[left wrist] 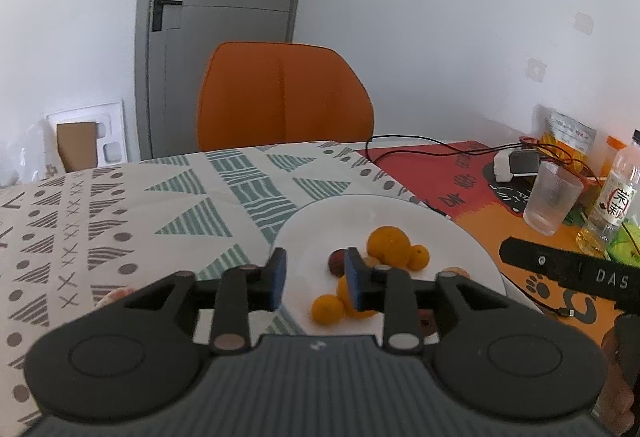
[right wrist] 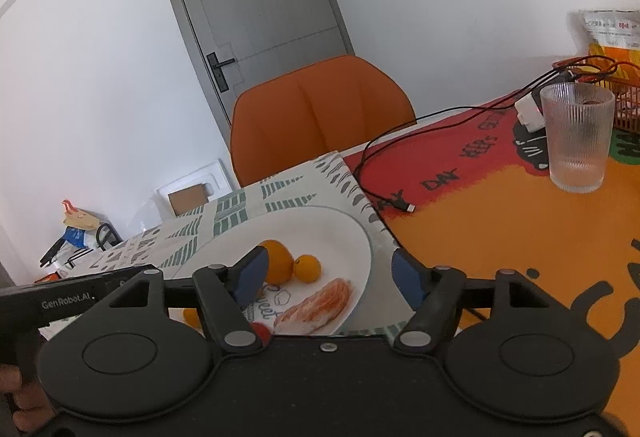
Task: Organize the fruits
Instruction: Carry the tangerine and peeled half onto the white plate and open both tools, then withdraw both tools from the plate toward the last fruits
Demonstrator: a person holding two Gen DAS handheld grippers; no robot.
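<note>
Plenty of bare patterned cloth (left wrist: 120, 221) on the desk to the left of the white plate (left wrist: 320, 221); a cable (right wrist: 384, 197), a ribbed glass (right wrist: 576, 141) and a bottle (left wrist: 612, 197) off to the right, an orange chair (left wrist: 280, 97) past the far edge. Both tools tipped a little downward. Left hand-held gripper (left wrist: 316, 277) a little open over the plate's near side, holding nothing, big orange (left wrist: 388, 243) and small oranges (left wrist: 327, 309) just ahead and beside. Right hand-held gripper (right wrist: 332, 277) wide open and empty, peeled orange piece (right wrist: 320, 305) lying on the plate between its fingers.
</note>
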